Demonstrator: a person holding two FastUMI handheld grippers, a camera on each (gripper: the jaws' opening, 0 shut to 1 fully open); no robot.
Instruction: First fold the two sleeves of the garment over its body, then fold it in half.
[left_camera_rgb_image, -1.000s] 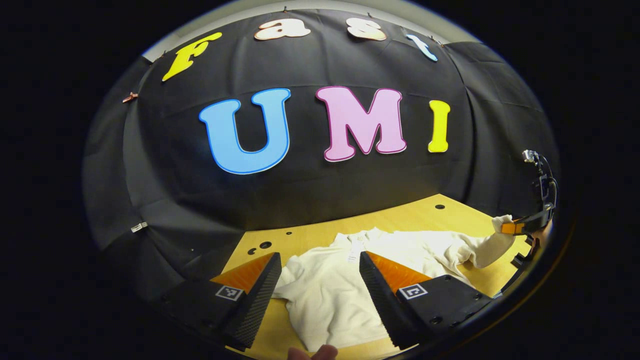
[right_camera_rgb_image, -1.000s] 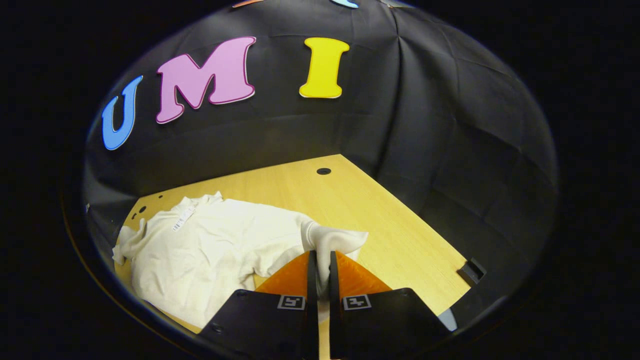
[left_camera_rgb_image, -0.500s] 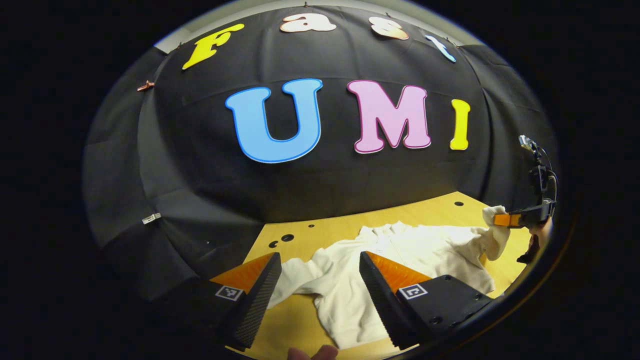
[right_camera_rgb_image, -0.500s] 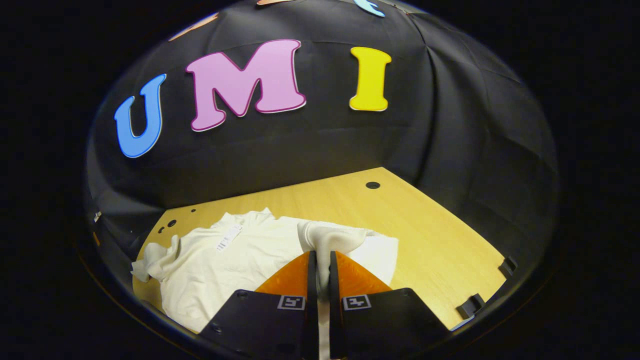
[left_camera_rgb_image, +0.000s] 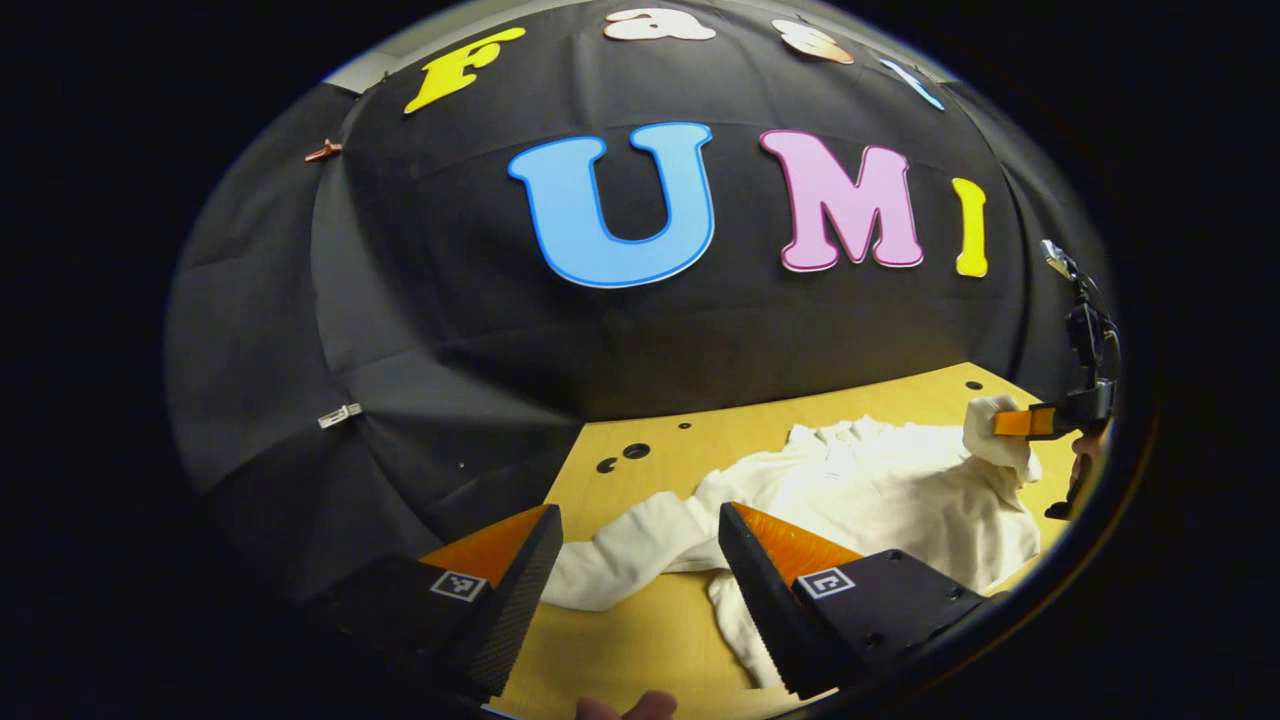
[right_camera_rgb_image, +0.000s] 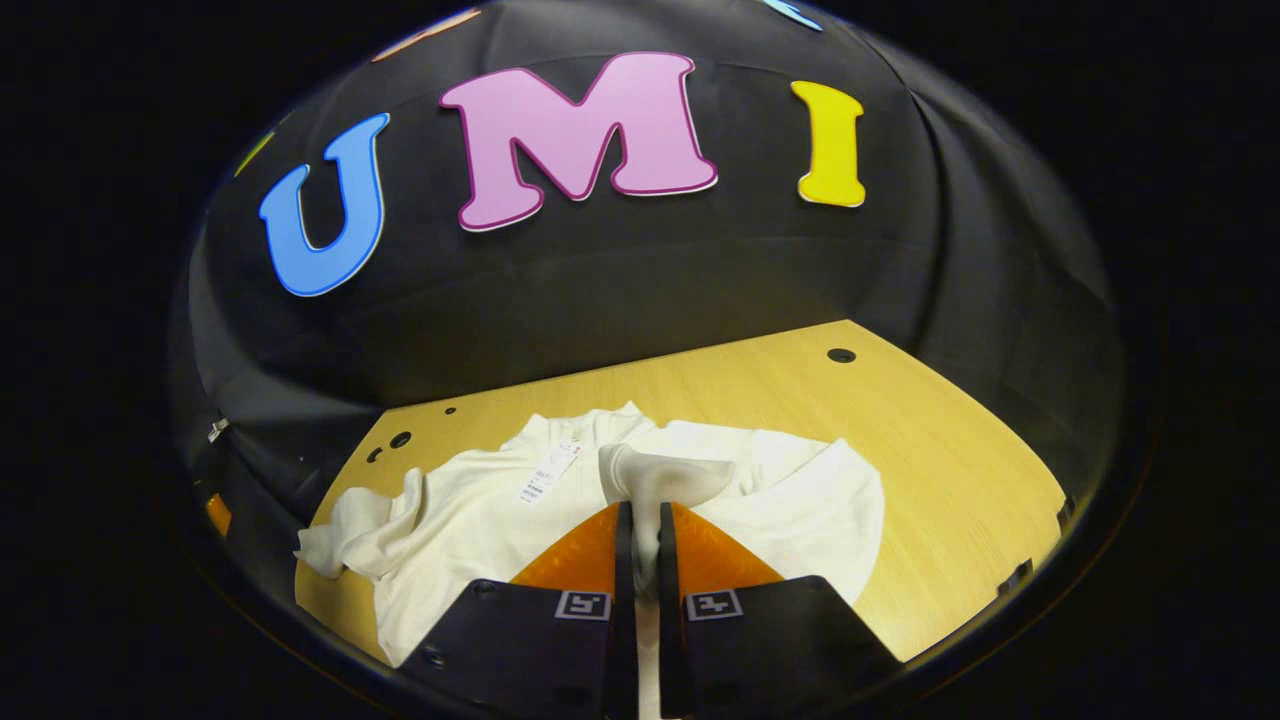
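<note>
A cream long-sleeved garment (right_camera_rgb_image: 480, 520) lies on the wooden table (right_camera_rgb_image: 950, 470), neck toward the booth wall, a paper tag (right_camera_rgb_image: 545, 478) near its collar. My right gripper (right_camera_rgb_image: 640, 515) is shut on the cuff of one sleeve (right_camera_rgb_image: 655, 480), holding it lifted over the garment's body. In the left gripper view the same garment (left_camera_rgb_image: 900, 500) lies to the right, with its other sleeve (left_camera_rgb_image: 640, 545) stretched flat between my fingers. My left gripper (left_camera_rgb_image: 635, 540) is open above that sleeve. The right gripper (left_camera_rgb_image: 1025, 422) appears at the far right edge there, pinching the raised cuff.
Small round holes (left_camera_rgb_image: 635, 451) mark the table near the back wall, and another hole (right_camera_rgb_image: 841, 355) sits at the far right. Bare wood (right_camera_rgb_image: 960, 480) lies right of the garment. A fingertip (left_camera_rgb_image: 625, 708) shows at the bottom edge of the left gripper view.
My right gripper has carried the sleeve cuff inward over the garment's body. My left gripper has shifted left, off the body, so the flat sleeve now lies between its open fingers.
</note>
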